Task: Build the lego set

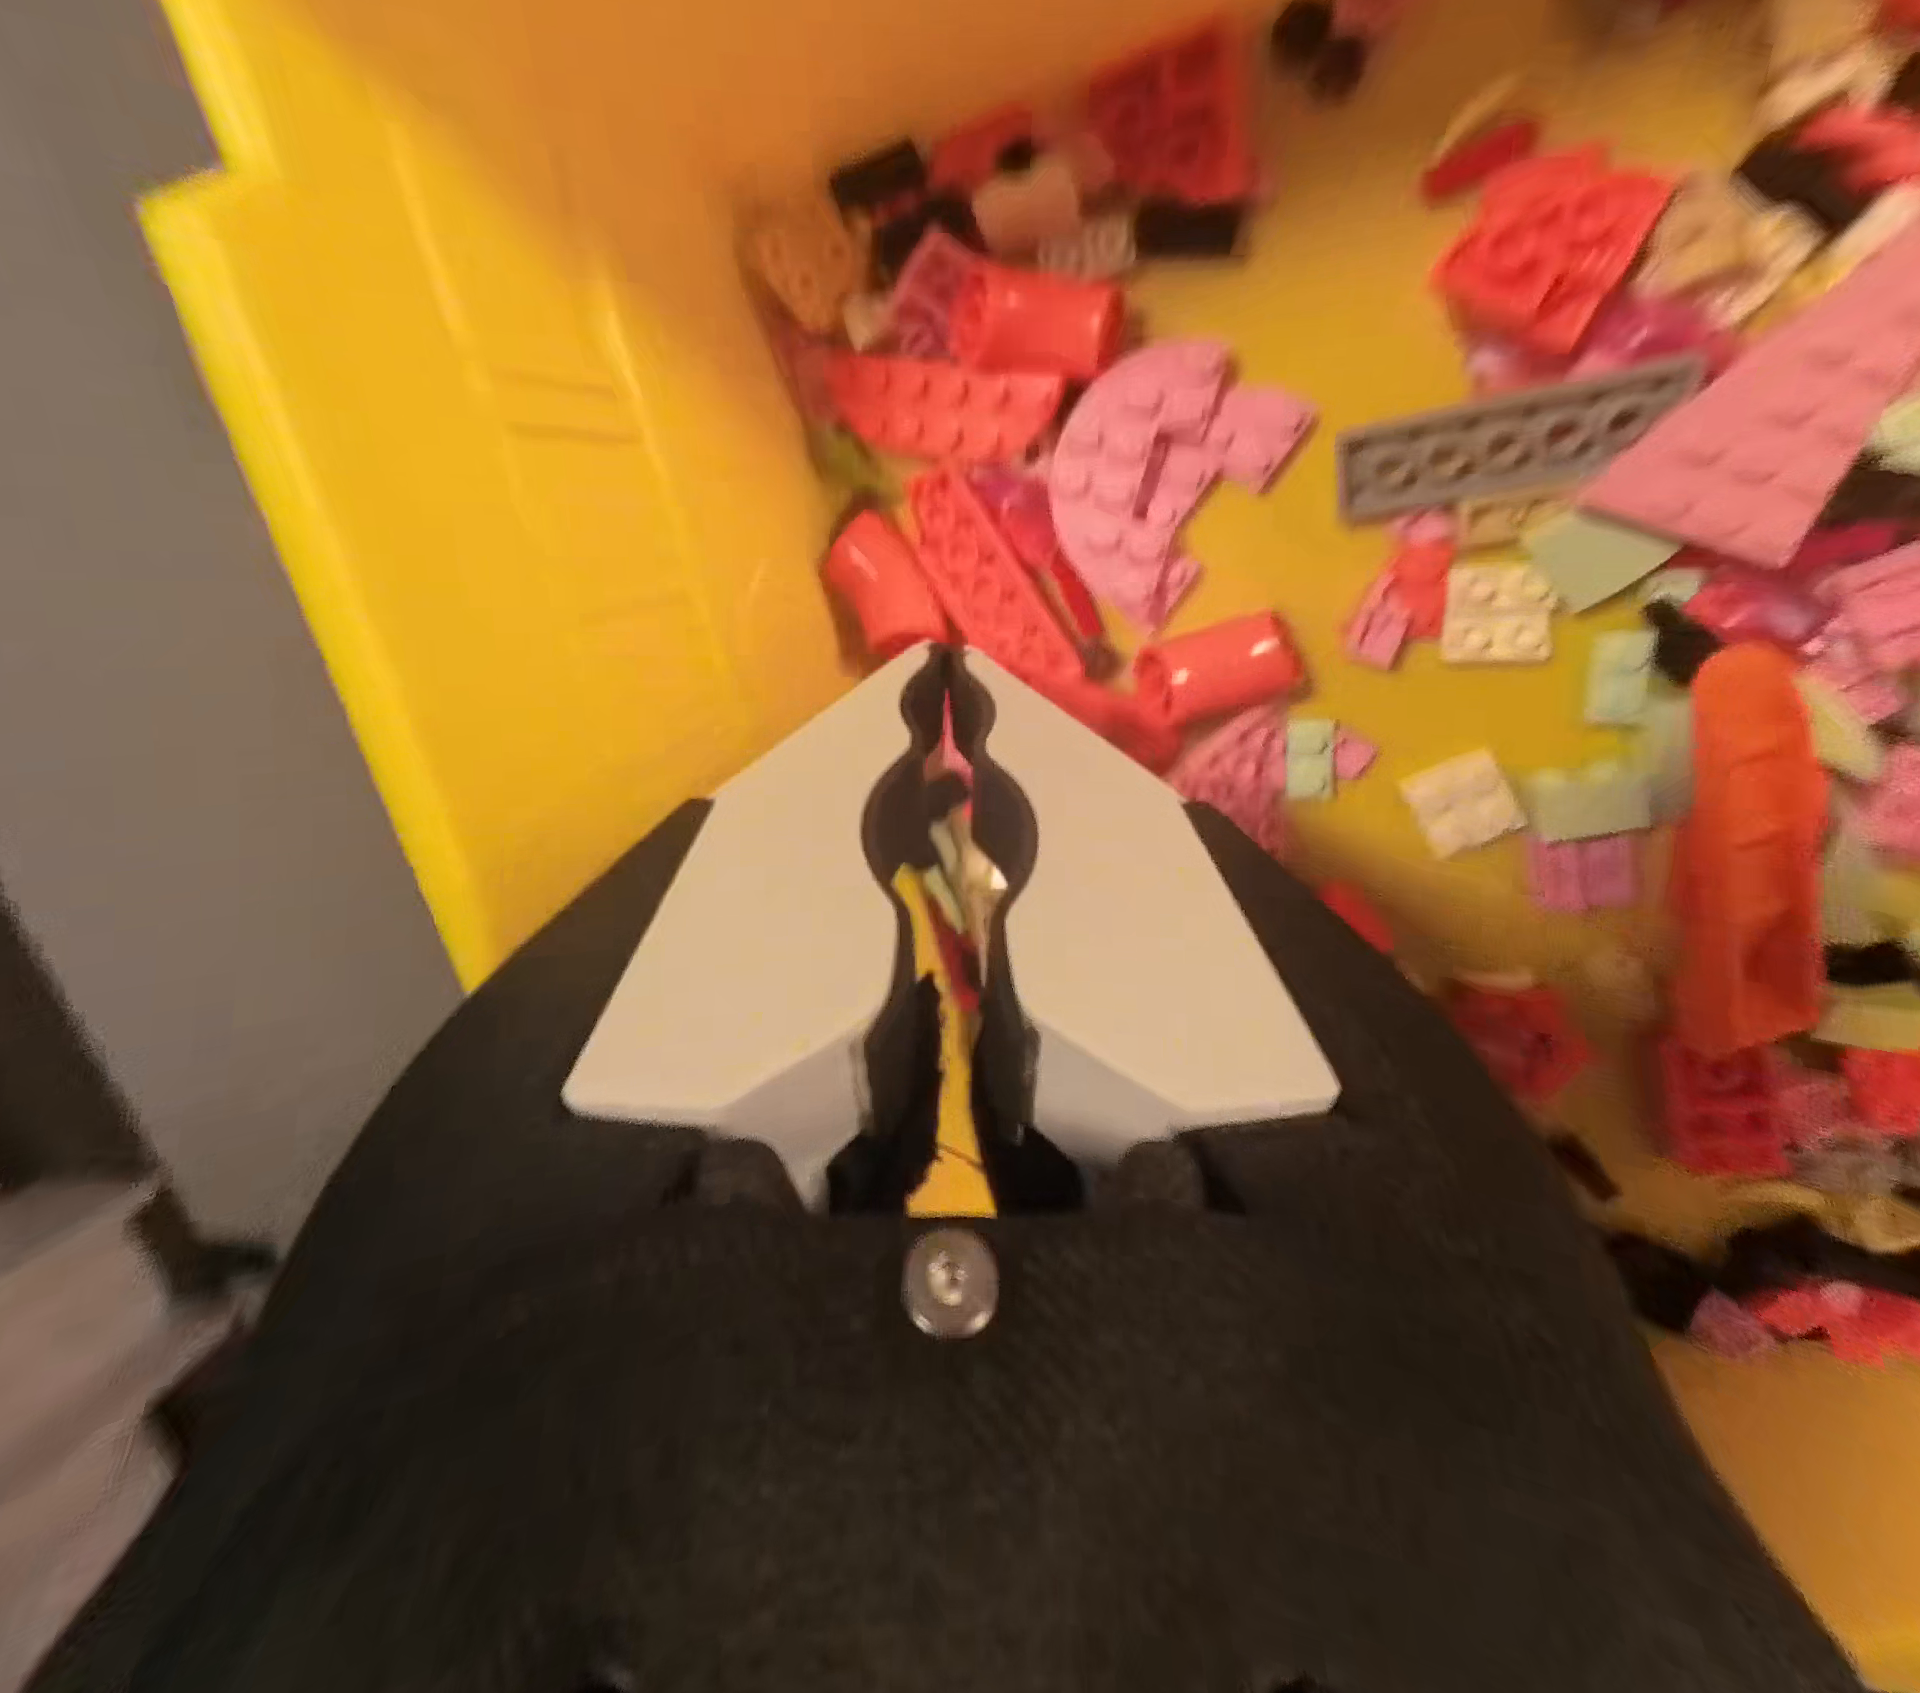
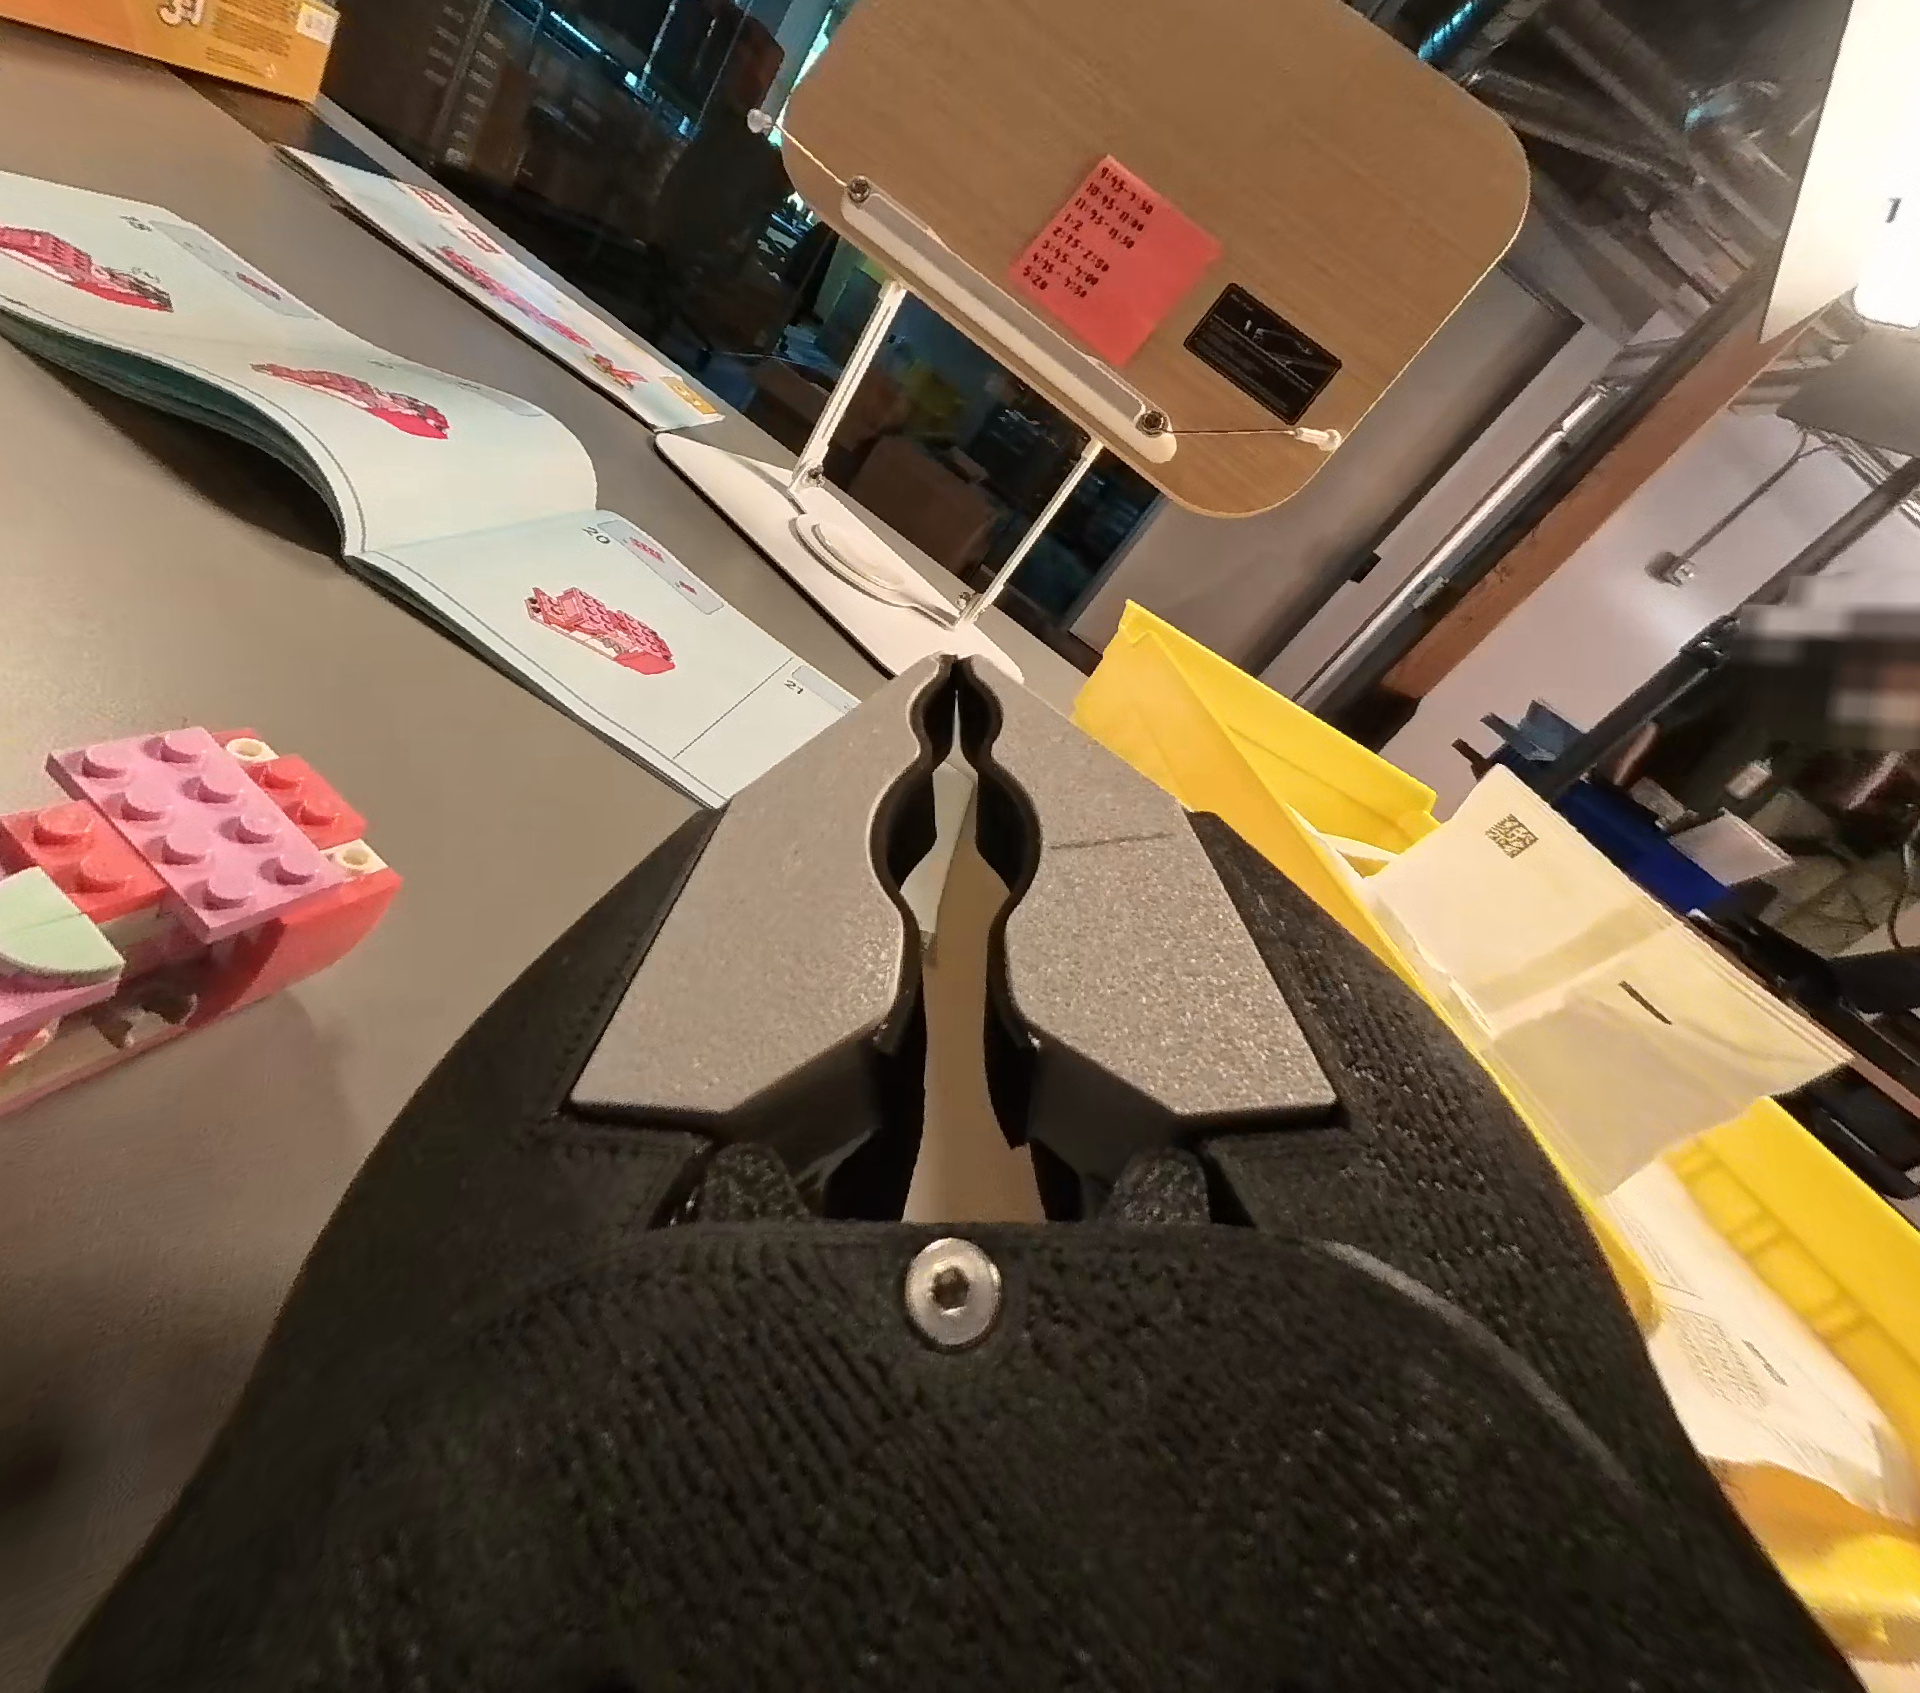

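Yellow bin [image 1: 436,438], loose toy bricks [image 1: 1143,448] inside

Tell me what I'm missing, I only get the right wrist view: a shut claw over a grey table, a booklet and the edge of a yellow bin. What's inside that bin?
Observer: Loose toy bricks lie on the yellow bin's floor, mostly coral red and pink, in blurred heaps.
Visitor: Where is the other claw?
Observer: The left claw is inside that bin, near its left wall, with its tips together just short of a long coral brick.
Visitor: Is it carrying a brick?
Observer: No brick shows at its closed tips; the picture is blurred, though.
Visitor: Any piece that stands out?
Observer: A flat grey plate with a row of studs lies right of a round pink plate.
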Demonstrator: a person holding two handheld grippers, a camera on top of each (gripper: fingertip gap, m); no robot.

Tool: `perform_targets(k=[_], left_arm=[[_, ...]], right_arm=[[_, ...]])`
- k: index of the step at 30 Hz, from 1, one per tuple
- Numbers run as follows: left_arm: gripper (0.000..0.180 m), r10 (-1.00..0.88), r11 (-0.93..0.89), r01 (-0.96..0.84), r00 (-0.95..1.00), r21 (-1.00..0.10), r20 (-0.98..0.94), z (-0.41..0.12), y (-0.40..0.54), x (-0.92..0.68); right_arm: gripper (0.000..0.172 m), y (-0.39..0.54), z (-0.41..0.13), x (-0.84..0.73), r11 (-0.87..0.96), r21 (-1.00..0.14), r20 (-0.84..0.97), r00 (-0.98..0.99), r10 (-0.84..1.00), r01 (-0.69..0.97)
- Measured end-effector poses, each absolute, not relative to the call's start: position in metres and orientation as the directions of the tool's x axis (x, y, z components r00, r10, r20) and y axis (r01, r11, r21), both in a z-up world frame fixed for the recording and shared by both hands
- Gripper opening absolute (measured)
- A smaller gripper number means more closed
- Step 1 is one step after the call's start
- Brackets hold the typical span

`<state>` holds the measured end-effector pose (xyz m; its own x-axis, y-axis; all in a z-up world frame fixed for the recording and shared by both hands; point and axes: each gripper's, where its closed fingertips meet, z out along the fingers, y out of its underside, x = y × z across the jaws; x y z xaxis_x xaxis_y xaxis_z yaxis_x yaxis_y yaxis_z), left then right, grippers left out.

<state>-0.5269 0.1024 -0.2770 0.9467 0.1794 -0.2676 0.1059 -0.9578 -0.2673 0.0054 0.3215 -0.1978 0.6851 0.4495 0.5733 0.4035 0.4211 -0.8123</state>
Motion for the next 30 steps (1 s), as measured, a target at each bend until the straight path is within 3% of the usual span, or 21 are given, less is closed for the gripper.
perform_targets(k=[2, 4, 8, 10, 12, 16, 19, 22, 25, 28, 30], left_arm=[[0.0, 0.224, -0.971, 0.178, 0.906, -0.157, -0.359, -0.279, 0.067, -0.535], [0.0, 0.23, -0.972, 0.198, 0.905, -0.122, -0.358, -0.278, 0.048, -0.526], [0.0, 0.187, -0.948, 0.116, 0.957, -0.297, -0.224, -0.258, 0.064, -0.5], [0.025, 0.088, -0.899, 0.076, 0.996, -0.431, -0.01, -0.244, 0.09, -0.468], [0.042, -0.011, -0.871, 0.072, 0.986, -0.486, 0.167, -0.234, 0.105, -0.442], [0.078, -0.09, -0.935, -0.026, 0.982, -0.354, 0.165, -0.259, 0.106, -0.431], [0.076, -0.115, -0.963, -0.101, 0.992, -0.249, 0.043, -0.28, 0.103, -0.434], [0.077, -0.124, -0.971, -0.109, 0.991, -0.212, 0.058, -0.29, 0.105, -0.425], [0.08, -0.076, -0.984, -0.083, 0.996, -0.159, -0.05, -0.294, 0.101, -0.443], [0.068, -0.048, -0.98, -0.075, 0.988, -0.184, -0.146, -0.284, 0.101, -0.46], [0.065, -0.058, -0.967, -0.07, 0.997, -0.246, -0.057, -0.278, 0.105, -0.446]], right_arm=[[0.0, 0.321, -0.199, 0.004, 0.42, -0.812, 0.575, 0.679, 0.457, 0.406], [0.0, 0.321, -0.2, 0.003, 0.42, -0.81, 0.578, 0.674, 0.46, 0.409], [0.0, 0.321, -0.2, 0.002, 0.419, -0.811, 0.577, 0.672, 0.463, 0.408], [0.0, 0.321, -0.201, 0.002, 0.417, -0.813, 0.576, 0.673, 0.465, 0.407], [0.0, 0.322, -0.201, 0.003, 0.414, -0.813, 0.576, 0.673, 0.464, 0.41], [0.0, 0.321, -0.202, 0.002, 0.414, -0.809, 0.581, 0.671, 0.46, 0.417], [0.0, 0.322, -0.202, 0.002, 0.415, -0.806, 0.586, 0.669, 0.457, 0.423], [0.0, 0.322, -0.203, 0.001, 0.415, -0.799, 0.596, 0.664, 0.452, 0.435], [0.0, 0.321, -0.203, 0.0, 0.421, -0.797, 0.598, 0.66, 0.454, 0.433], [0.0, 0.321, -0.203, 0.0, 0.421, -0.799, 0.595, 0.66, 0.458, 0.429], [0.0, 0.322, -0.203, 0.0, 0.418, -0.803, 0.591, 0.662, 0.461, 0.425]])
